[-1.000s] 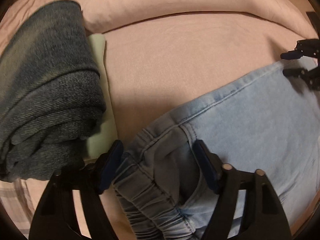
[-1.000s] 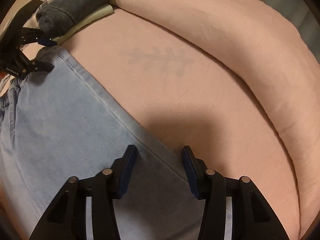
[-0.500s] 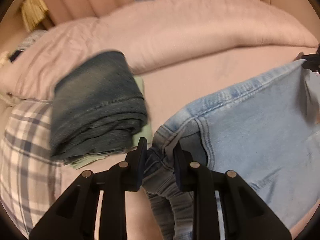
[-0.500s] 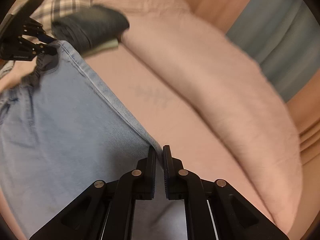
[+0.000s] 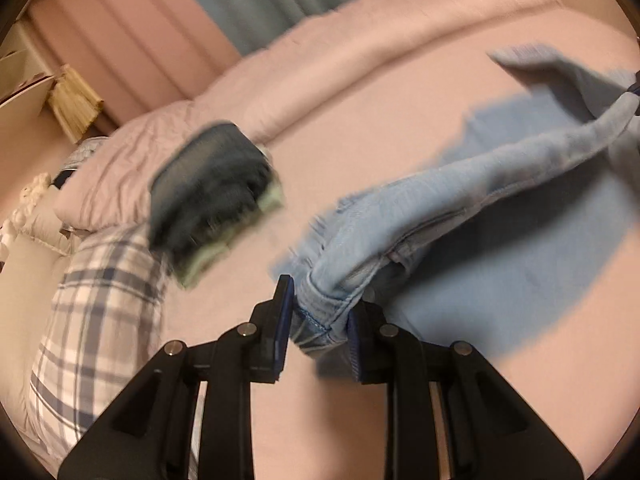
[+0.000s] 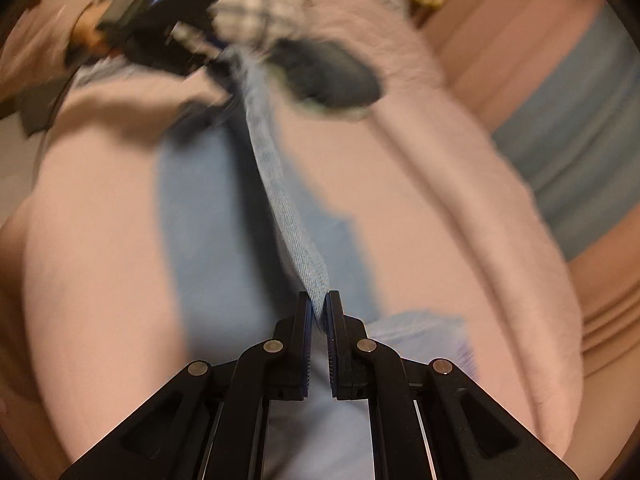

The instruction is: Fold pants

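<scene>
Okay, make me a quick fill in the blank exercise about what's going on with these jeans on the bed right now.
1. The left gripper is shut on the ____ blue jeans.
2. The right gripper is ____ on the same jeans.
3. The dark folded jeans lie on a pale ____ garment.

Missing words: light; shut; green

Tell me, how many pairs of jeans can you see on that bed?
2. The light blue jeans are lifted off the bed, pinched between both grippers. The dark jeans sit folded by the pillows. More clothes may lie under them.
</scene>
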The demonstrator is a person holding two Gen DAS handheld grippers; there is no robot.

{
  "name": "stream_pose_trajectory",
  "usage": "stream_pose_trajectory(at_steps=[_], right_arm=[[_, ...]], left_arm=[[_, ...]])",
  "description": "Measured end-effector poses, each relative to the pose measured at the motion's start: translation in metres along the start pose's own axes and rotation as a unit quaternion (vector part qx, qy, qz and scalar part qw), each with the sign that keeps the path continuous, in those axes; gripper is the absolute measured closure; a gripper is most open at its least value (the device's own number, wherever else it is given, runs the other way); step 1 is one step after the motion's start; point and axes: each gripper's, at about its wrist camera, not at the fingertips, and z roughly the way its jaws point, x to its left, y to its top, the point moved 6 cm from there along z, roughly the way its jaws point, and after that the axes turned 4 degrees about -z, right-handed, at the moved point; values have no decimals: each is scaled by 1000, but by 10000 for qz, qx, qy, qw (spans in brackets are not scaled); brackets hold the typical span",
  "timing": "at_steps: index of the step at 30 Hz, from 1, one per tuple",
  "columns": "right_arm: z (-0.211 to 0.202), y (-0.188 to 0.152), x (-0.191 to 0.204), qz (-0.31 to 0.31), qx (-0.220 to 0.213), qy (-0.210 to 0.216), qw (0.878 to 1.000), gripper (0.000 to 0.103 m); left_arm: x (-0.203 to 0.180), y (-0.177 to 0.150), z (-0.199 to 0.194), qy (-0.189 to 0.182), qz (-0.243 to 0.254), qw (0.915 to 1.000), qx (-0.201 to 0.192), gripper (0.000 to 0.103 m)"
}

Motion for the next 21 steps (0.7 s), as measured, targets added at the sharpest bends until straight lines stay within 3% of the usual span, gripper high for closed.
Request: stream_pose_trajectory(at_steps=[3,6,12,14,17,20,21], right_arm=[[29,-19,34,-8,344,326,9989,96],[46,-27,43,-59,505,390,9979,96],[53,-13,34,70,427,232,9988,96],[51,-10,28,234,369,228,9988,96],[49,-35,56,268,609,421,9969,96],[53,-41,58,475,557,432,9964,95],[49,-40,54,672,546,513,9949,94]], left_arm=[[-28,-27,6,219,541,9981,179,78],[-40,-39,17,382,889,9949,280,77],[-20,-35,26,646,598,9960,145,74],[-26,-41,28,703,732,9947,179,73],[-33,-48,26,868,958,9915,164,70],[-25,-49,18,763,683,9943,292,60],[-20,-49,13,681,473,9959,362,47]])
